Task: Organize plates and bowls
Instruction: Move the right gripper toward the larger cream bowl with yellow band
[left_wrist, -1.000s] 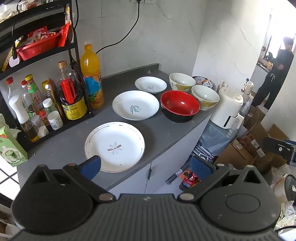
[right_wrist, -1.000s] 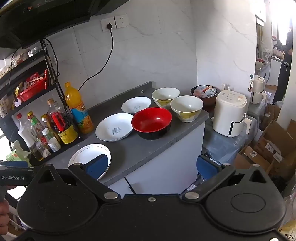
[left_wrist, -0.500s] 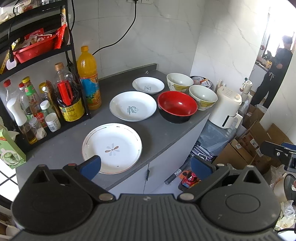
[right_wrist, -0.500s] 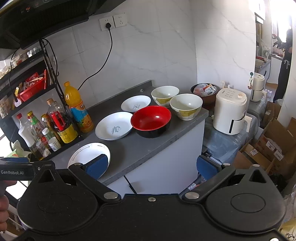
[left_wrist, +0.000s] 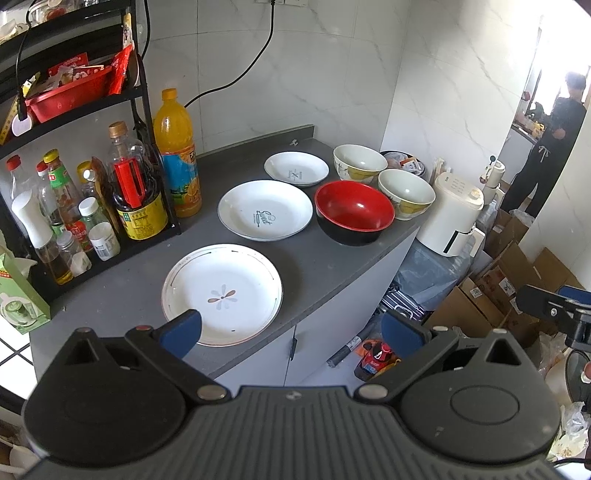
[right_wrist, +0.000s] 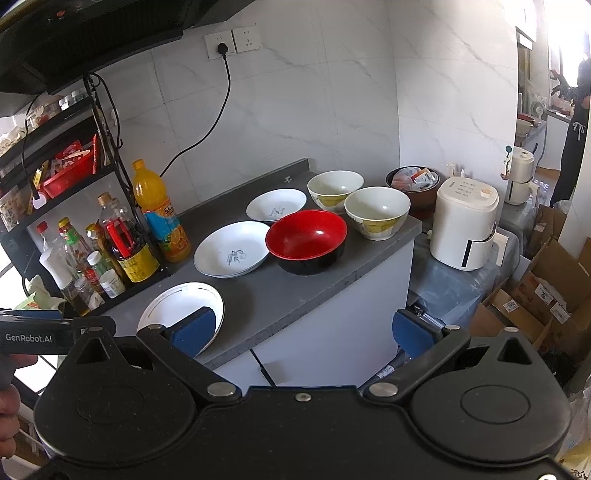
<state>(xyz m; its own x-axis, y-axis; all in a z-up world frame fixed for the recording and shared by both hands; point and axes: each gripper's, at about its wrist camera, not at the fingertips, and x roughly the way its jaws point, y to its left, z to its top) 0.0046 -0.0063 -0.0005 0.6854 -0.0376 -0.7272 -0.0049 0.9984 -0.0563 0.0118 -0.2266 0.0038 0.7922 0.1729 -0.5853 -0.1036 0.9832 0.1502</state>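
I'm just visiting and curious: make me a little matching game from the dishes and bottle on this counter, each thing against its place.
Things:
1. red bowl
2. flower plate
3. orange juice bottle
4. "Sweet" plate

Places:
A. beside the black rack
B. nearest the open left gripper
C. between the flower plate and the smallest plate
D. in front of two cream bowls

Pairs: 1-D, 2-B, 3-A, 4-C

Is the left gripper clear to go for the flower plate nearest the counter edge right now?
Probably yes. The left gripper is open and empty, and the flower plate lies flat, apart from the other dishes, with nothing on it and nothing between them.
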